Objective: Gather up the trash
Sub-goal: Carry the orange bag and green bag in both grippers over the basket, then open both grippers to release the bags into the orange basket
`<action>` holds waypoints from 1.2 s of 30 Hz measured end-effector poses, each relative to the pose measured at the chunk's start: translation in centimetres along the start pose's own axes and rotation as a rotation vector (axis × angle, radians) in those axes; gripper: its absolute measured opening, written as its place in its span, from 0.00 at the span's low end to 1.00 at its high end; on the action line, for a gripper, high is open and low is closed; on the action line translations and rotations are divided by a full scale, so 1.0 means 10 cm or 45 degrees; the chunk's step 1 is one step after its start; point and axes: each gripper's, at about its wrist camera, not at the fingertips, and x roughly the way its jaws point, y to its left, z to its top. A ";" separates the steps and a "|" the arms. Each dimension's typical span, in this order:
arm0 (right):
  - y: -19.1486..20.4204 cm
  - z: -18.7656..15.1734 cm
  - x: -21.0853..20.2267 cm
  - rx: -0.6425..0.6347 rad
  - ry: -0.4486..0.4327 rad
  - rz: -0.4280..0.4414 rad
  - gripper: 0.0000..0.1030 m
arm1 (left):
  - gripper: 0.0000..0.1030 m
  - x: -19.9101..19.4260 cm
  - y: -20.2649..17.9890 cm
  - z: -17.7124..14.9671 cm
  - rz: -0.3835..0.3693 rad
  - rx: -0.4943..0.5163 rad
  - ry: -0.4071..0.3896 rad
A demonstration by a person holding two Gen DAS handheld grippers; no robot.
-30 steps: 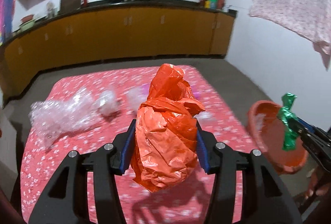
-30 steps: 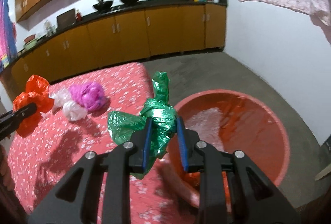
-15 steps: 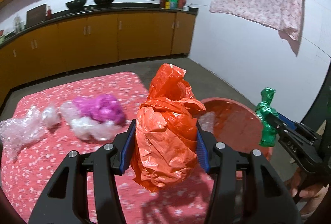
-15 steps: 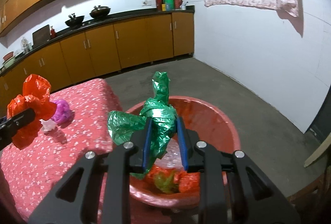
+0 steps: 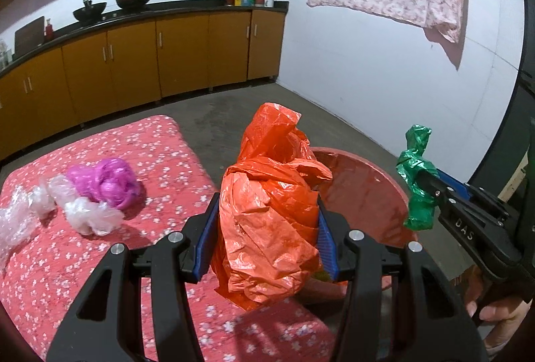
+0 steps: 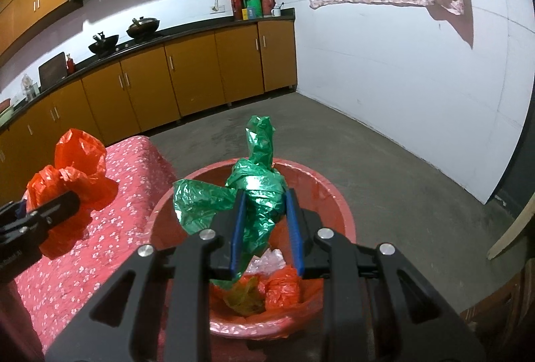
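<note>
Two tools each clamp a crumpled plastic bag. The left tool (image 5: 267,238) grips an orange bag (image 5: 267,211) between its blue pads, the bag standing up tall and bulging out above and below them. It hangs over the near edge of the desk (image 5: 67,261), which wears a red flowered cloth, right beside the red basin (image 5: 367,191). The right tool (image 6: 265,235) is closed on a green bag (image 6: 257,194), held over the basin (image 6: 327,194); one loose fold of the bag spreads to the left and a twisted end sticks up. In the left view this tool (image 5: 431,191) comes in from the right with the green bag (image 5: 416,181) above the basin's far side, a hand (image 5: 498,318) on its grip.

Inside the basin lie clear film, an orange scrap (image 6: 284,288) and a yellowish piece (image 6: 244,298). On the desk remain a purple bag (image 5: 107,181) and clear plastic wads (image 5: 83,211), touching one another, well apart from the basin.
</note>
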 end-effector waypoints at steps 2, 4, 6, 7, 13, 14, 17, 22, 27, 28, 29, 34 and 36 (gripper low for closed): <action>-0.05 0.00 0.02 0.012 0.004 -0.001 0.24 | 0.50 0.04 -0.05 0.00 -0.007 0.009 0.006; -0.09 0.00 0.04 0.025 0.007 -0.002 0.24 | 0.50 0.07 -0.11 0.01 -0.013 0.017 0.013; -0.11 -0.01 0.05 0.032 0.008 -0.003 0.24 | 0.50 0.10 -0.14 0.01 -0.021 0.025 0.019; -0.13 0.01 0.06 0.035 0.008 -0.004 0.24 | 0.50 0.13 -0.16 0.02 -0.025 0.030 0.022; -0.18 0.02 0.08 0.056 0.005 0.005 0.24 | 0.50 0.24 -0.25 0.05 -0.054 0.045 0.036; -0.18 0.02 0.08 0.060 0.005 0.009 0.24 | 0.50 0.26 -0.25 0.05 -0.060 0.045 0.039; -0.20 0.02 0.09 0.064 0.006 0.014 0.24 | 0.50 0.34 -0.30 0.07 -0.072 0.046 0.050; -0.23 -0.01 0.14 0.070 0.018 0.016 0.24 | 0.50 0.41 -0.36 0.11 -0.081 0.058 0.055; -0.26 0.00 0.20 0.087 0.028 0.023 0.24 | 0.50 0.50 -0.41 0.13 -0.089 0.072 0.070; -0.27 0.00 0.21 0.088 0.028 0.025 0.24 | 0.50 0.52 -0.41 0.13 -0.089 0.074 0.072; -0.26 0.00 0.22 0.089 0.027 0.029 0.24 | 0.50 0.53 -0.42 0.13 -0.091 0.076 0.075; -0.25 0.03 0.26 0.100 0.026 0.071 0.26 | 0.51 0.60 -0.45 0.15 -0.099 0.075 0.089; -0.27 0.05 0.27 0.111 0.018 0.091 0.26 | 0.52 0.61 -0.45 0.16 -0.097 0.071 0.089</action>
